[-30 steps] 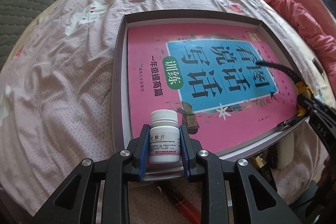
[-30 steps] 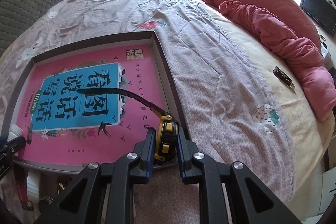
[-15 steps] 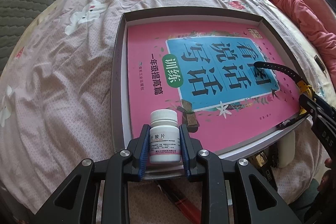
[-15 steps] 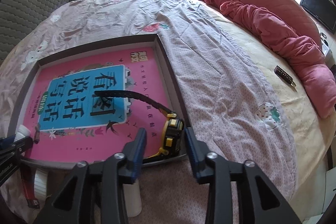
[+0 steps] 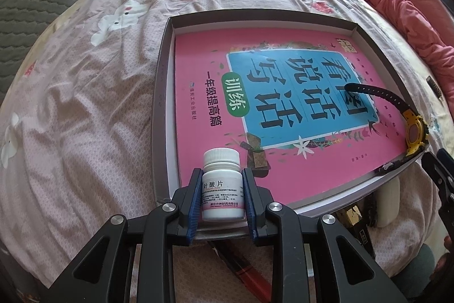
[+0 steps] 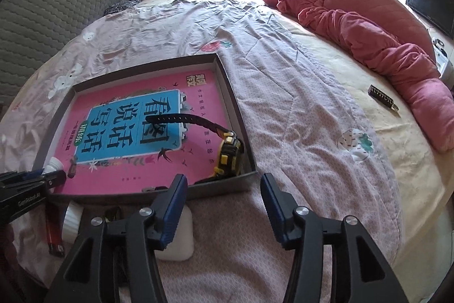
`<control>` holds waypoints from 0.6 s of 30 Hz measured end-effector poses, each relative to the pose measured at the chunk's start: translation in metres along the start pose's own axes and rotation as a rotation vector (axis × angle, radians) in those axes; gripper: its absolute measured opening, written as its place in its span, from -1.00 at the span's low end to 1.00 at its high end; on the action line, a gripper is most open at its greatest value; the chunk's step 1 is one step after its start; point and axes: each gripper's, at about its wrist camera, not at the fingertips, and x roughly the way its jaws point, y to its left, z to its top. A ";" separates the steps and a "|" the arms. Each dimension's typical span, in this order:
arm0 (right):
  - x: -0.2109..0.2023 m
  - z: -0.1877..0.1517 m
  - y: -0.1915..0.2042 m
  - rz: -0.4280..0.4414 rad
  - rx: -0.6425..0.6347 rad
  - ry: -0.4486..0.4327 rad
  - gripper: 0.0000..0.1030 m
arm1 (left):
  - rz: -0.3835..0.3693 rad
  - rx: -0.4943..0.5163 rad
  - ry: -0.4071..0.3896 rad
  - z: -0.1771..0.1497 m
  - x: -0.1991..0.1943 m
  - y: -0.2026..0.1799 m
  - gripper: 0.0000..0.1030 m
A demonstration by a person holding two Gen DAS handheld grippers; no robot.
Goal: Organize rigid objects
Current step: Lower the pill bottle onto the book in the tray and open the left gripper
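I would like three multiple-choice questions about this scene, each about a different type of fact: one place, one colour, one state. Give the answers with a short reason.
1. Where does the watch lie?
A. on the pink book inside the grey tray, at the tray's corner
B. on the bedsheet outside the tray
C. on the red quilt

2. What colour is the cap of the pill bottle?
A. blue
B. white
C. yellow

3. What is the state of the right hand-held gripper?
A. shut on the watch
B. shut on the bottle
C. open, with nothing between its pads

Answers:
1. A, the yellow watch case sits in the tray's corner with its black strap across the book cover.
2. B, the left wrist view shows a white ribbed cap above the left hand-held gripper.
3. C, its jaws have just been opening and stand apart outside the tray's wall, and the watch lies beyond them.
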 end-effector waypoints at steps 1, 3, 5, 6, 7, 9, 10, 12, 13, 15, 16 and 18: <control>-0.001 0.000 -0.001 0.005 0.001 0.001 0.04 | -0.001 -0.002 0.003 0.000 0.000 0.000 -0.47; -0.004 0.000 -0.002 0.009 0.004 -0.006 0.04 | -0.002 -0.007 0.007 0.000 -0.001 0.000 -0.47; -0.008 0.001 -0.003 0.005 0.005 -0.019 0.04 | -0.006 -0.010 0.008 0.000 -0.002 0.001 -0.47; -0.010 0.000 -0.002 0.009 0.005 -0.021 0.04 | -0.008 -0.013 0.010 -0.001 -0.003 0.002 -0.47; -0.010 0.000 -0.002 0.010 0.003 -0.019 0.05 | -0.010 -0.014 0.011 -0.001 -0.003 0.002 -0.47; -0.012 -0.001 0.000 0.010 0.000 -0.015 0.05 | -0.024 -0.025 0.013 -0.001 -0.004 0.004 -0.47; -0.012 -0.001 0.001 0.011 -0.001 -0.018 0.05 | -0.030 -0.031 0.018 -0.001 -0.004 0.005 -0.47; -0.013 -0.002 0.004 0.011 -0.006 -0.015 0.06 | -0.038 -0.037 0.023 0.000 -0.005 0.006 -0.46; -0.014 -0.002 0.006 0.014 -0.013 -0.015 0.06 | -0.043 -0.039 0.026 0.000 -0.006 0.007 -0.44; -0.015 -0.002 0.008 0.013 -0.021 -0.015 0.06 | -0.064 -0.040 0.029 -0.001 -0.009 0.007 -0.37; -0.016 -0.001 0.009 0.013 -0.024 -0.018 0.06 | -0.076 -0.040 0.026 -0.001 -0.010 0.008 -0.30; -0.019 0.000 0.010 0.006 -0.031 -0.025 0.06 | -0.084 -0.043 0.018 -0.001 -0.013 0.009 -0.19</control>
